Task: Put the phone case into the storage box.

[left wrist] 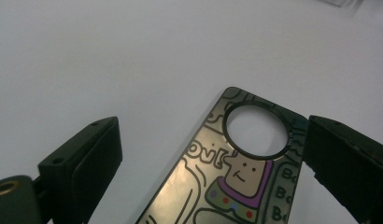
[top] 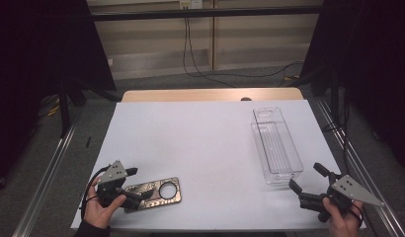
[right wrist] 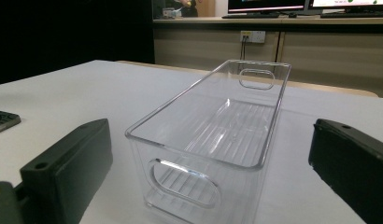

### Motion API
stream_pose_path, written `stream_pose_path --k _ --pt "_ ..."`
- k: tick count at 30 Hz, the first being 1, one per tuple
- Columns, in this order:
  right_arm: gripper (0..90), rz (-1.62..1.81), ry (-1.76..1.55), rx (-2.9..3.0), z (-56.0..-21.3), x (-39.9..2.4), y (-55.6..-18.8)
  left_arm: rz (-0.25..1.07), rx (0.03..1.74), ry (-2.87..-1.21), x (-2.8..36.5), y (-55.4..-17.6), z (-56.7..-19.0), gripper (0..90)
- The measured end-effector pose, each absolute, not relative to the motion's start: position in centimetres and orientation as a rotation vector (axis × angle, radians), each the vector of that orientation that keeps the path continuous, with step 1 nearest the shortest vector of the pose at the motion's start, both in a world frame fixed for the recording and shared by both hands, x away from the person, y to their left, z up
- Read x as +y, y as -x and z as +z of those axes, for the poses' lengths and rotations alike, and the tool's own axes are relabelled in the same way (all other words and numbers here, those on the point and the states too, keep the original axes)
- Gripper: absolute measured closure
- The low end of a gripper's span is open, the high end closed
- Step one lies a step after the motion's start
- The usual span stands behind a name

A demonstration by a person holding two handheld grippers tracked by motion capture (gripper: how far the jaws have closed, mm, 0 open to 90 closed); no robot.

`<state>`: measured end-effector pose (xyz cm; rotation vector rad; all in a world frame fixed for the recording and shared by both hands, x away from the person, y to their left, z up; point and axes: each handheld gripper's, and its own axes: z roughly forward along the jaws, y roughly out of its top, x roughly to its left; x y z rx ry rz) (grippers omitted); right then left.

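- Left claw (top: 134, 183), lower left of frame: jaws wide, released, straddling the phone case (top: 155, 192) flat on white worktop (top: 200, 148).
- Right claw (top: 305, 178), lower right: released, facing clear bin (top: 276, 144).

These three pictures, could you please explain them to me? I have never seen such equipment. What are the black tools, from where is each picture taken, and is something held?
A person holds a hand-held tool with two black jaws in each hand: the left gripper and the right gripper. The high view looks down on the white table. Each of the other two pictures comes from a camera riding on one gripper. On the table lie a decorated phone case and an empty clear plastic bin. Both grippers are open; nothing is held.
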<state>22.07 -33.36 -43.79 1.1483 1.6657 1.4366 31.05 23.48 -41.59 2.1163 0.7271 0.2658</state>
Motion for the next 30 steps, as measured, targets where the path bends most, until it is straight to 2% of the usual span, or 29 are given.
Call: stream_pose_path --k 5,12,22,30 --pt "0.0 1.440 -1.144 1.669 -43.8 -33.3 -22.1 0.263 0.724 -2.155 22.7 -31.5 -42.0 6.4" --pt "0.0 1.439 -1.144 1.670 -43.8 -33.3 -22.1 0.139 0.696 -2.228 21.7 -31.9 -42.3 6.9" --pt "0.0 1.440 -1.146 1.668 -43.8 -33.3 -22.1 0.103 0.677 -2.348 20.8 -32.2 -43.0 6.7" --pt "0.0 1.438 -1.142 1.673 -43.8 -33.3 -22.1 0.081 0.599 -2.425 20.4 -32.2 -43.3 5.5"
